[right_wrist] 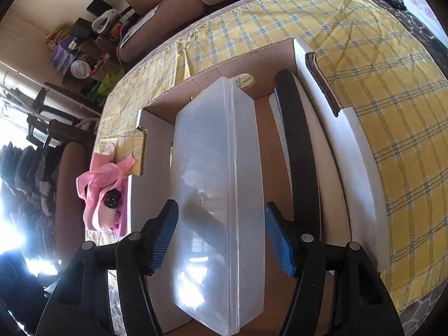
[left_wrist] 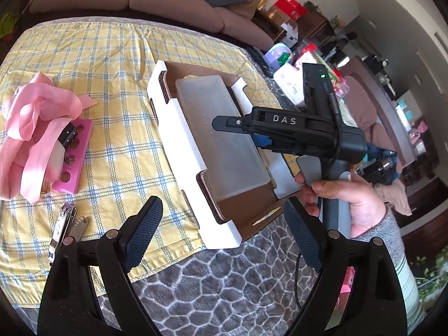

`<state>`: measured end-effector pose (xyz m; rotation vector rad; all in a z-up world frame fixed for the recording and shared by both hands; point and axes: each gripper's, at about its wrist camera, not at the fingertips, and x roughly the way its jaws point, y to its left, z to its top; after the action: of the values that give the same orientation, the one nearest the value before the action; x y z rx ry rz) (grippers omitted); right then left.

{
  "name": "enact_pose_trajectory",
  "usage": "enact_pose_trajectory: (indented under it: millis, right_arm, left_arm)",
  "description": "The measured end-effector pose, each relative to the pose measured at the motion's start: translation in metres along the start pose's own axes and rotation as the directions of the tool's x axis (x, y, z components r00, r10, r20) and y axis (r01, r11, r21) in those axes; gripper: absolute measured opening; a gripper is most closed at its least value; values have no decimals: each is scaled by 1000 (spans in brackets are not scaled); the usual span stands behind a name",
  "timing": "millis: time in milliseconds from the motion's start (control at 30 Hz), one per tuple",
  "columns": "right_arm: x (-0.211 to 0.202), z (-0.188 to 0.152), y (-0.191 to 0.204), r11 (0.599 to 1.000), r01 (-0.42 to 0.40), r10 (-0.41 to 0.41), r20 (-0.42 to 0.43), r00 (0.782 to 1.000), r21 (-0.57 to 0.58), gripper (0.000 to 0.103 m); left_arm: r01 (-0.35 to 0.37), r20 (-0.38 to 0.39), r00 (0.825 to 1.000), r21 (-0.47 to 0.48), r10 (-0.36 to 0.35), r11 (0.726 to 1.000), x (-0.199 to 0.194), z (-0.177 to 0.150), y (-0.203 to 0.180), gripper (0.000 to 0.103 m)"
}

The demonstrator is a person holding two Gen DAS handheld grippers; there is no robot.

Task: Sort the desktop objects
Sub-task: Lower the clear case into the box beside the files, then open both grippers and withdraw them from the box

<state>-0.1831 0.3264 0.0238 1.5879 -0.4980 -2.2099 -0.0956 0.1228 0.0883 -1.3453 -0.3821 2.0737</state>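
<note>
A shallow cardboard tray (left_wrist: pixel 179 128) with white outer faces lies on a yellow checked cloth (left_wrist: pixel 112 64), which is spread over a grey patterned blanket (left_wrist: pixel 212 288). A frosted plastic case (left_wrist: pixel 221 137) lies inside the tray, its lid closed; whatever it holds cannot be made out through the cloudy plastic.

The right gripper (right_wrist: pixel 221 238) hangs above the case with its blue pads (right_wrist: pixel 165 238) standing off from the case's sides, so its jaws are apart and clamp nothing. In the left wrist view the same gripper (left_wrist: pixel 224 124) reaches in from the right, held by a hand (left_wrist: pixel 347 198) in a grey sleeve; its fingertips there merge into one dark shape, and the gap between them is hard to read.

The left gripper (left_wrist: pixel 224 221) has its jaws spread wide and empty over the near corner of the tray.

To the left on the cloth, a pink ribbon (left_wrist: pixel 36 117) drapes over a pink block with round holes (left_wrist: pixel 77 156), hiding most of a small black-and-white item beneath it. Nearer the camera, nail clippers (left_wrist: pixel 63 224) lie partly hidden behind the gripper's left finger. In the right wrist view a black strap-like object (right_wrist: pixel 299 151) lies in the tray beside the case; what it is cannot be told.
</note>
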Motion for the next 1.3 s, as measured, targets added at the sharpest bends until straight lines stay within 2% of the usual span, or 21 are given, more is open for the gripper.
enact_pose_trajectory:
  millis: [67,133,200,367,500,633,700,800,833,1067,1200,1300]
  right_arm:
    - [-4,0,4,1000,20,-19,14,1000,-21,66]
    - [-12,3,11,995,79,-75,68,995,-53,66]
    - [-16,11,15,994,86,-79,96,992,-71,66]
    - [-7,35,13,989,132,-128,74,989,-61,65]
    - [-1,42,11,985,167,-164,57,985,-49,65]
    - [7,38,6,993,113,-112,25,993,-32,64]
    - [10,36,10,993,106,-105,20,994,-53,60]
    - [14,34,16,995,83,-83,12,996,-60,51]
    - [15,33,17,996,67,-67,6,998,-55,43]
    - [19,34,14,998,36,-36,0,999,56,42]
    - [18,32,9,998,-1,1,4,1000,70,42]
    - [9,29,5,997,-7,5,27,1000,80,42]
  left_arm:
    - [0,-4,1000,0,0,1000,2,-1,1,87]
    - [5,-7,1000,-4,-5,1000,3,-1,2,87]
    - [9,-9,1000,-6,-9,1000,5,-2,1,87]
    - [8,-12,1000,-7,-9,1000,8,-1,3,87]
    - [12,-23,1000,-2,-12,1000,14,1,2,87]
    - [22,-42,999,8,-22,1000,27,2,-3,87]
    - [23,-52,998,13,-23,1000,34,4,-5,87]
    - [23,-57,998,28,-21,999,41,6,-9,83]
    - [13,-57,998,35,-12,999,42,7,-10,79]
    - [15,-63,998,32,-13,999,45,5,-13,79]
    - [6,-66,998,33,-4,999,45,2,-13,79]
    - [-37,-51,998,69,41,997,37,0,-17,81]
